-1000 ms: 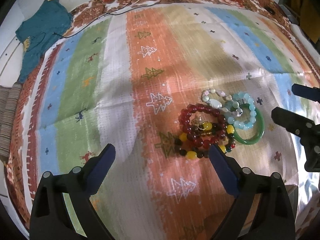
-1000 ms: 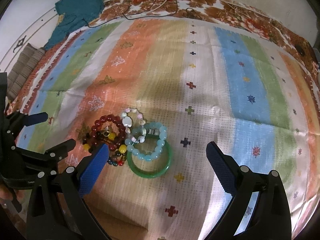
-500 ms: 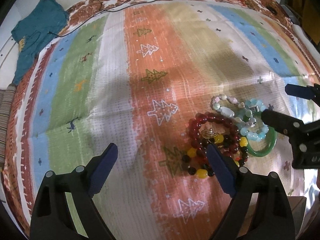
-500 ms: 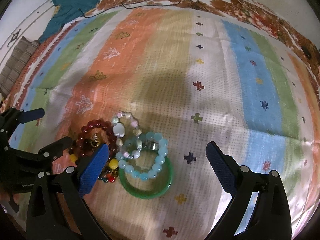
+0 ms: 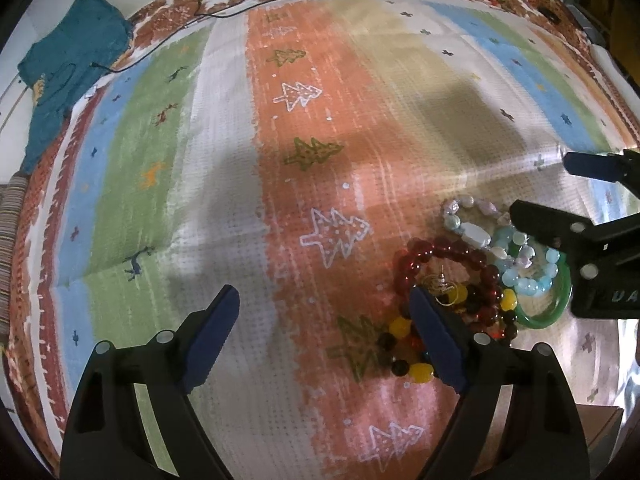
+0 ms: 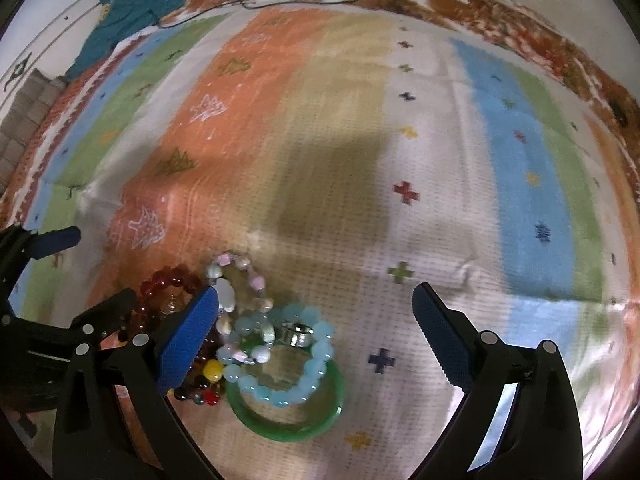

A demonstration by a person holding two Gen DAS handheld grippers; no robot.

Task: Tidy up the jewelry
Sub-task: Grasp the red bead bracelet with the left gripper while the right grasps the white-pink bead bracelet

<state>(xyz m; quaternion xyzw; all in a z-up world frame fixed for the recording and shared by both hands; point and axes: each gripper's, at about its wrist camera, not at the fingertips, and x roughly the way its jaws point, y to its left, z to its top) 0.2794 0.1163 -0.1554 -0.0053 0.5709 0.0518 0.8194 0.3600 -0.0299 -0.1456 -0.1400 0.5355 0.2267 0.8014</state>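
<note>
The tangled heap of beaded bracelets (image 6: 224, 332) now sits closer beneath your wide-open, empty left gripper (image 5: 324, 336) and right gripper (image 6: 314, 324) (left jaws just narrowing slightly), so picking can start.

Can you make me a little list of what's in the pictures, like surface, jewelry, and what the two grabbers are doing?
surface: striped cloth with tree and cross prints
jewelry pile: green bangle, light blue bead bracelet, red bead bracelet, pastel bead bracelet, multicoloured bead bracelet, silver ring
left gripper: open, has been closing slightly, holding nothing
right gripper: open over the pile
far corner: teal garment
</note>
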